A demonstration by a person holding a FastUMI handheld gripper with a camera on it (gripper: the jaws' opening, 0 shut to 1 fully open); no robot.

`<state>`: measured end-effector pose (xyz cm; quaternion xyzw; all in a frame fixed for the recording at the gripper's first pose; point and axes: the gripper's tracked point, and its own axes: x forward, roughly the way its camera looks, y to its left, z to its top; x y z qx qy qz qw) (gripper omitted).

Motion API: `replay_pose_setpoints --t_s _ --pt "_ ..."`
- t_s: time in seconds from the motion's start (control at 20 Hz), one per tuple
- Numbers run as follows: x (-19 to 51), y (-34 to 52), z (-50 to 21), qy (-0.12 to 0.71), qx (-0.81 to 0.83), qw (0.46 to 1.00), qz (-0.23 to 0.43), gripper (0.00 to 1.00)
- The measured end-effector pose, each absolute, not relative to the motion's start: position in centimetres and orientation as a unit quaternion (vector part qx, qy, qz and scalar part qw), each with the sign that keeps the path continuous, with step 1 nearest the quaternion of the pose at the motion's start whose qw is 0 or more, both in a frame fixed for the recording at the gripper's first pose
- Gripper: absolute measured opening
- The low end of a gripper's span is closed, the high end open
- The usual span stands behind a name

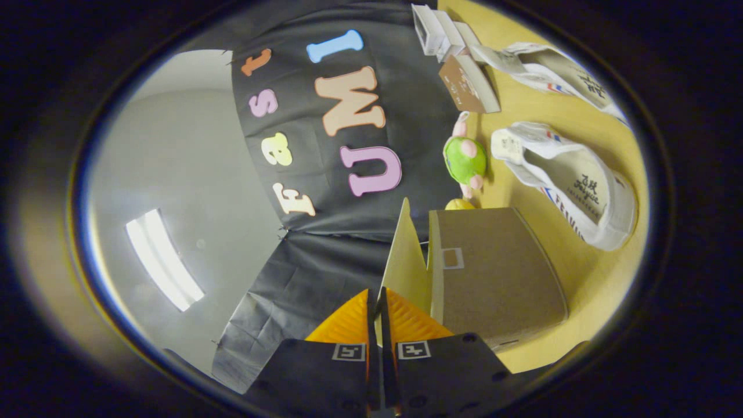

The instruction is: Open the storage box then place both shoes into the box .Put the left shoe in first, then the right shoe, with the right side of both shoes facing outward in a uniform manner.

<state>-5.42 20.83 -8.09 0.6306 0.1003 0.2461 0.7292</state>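
The brown cardboard storage box (493,273) stands on the wooden table (586,284), just ahead of my fingers. Its lid (406,255) is swung up away from the box body, showing its pale inner face. My gripper (376,293) is shut on the lid's free edge, which runs in between the two fingers. Two white canvas shoes lie on the table beyond the box: the nearer shoe (572,186) right past the box, the farther shoe (557,72) behind it. The view is rolled onto its side.
A green and pink plush toy (464,159) and a small yellow object (460,204) sit just past the box by the booth wall. Farther off lie a small brown carton (470,84) and a white carton (435,29).
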Motion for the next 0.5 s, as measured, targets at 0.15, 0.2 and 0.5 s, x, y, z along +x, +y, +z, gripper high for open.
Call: replay_pose_setpoints --t_s 0.15,0.2,0.5 --pt "-5.7 22.1 -5.7 0.091 0.574 0.769 0.267 0.06" --pt "-5.8 22.6 -4.8 0.086 0.551 0.784 0.274 0.06" --pt "-6.1 27.2 0.8 0.039 0.415 0.854 0.31 0.07"
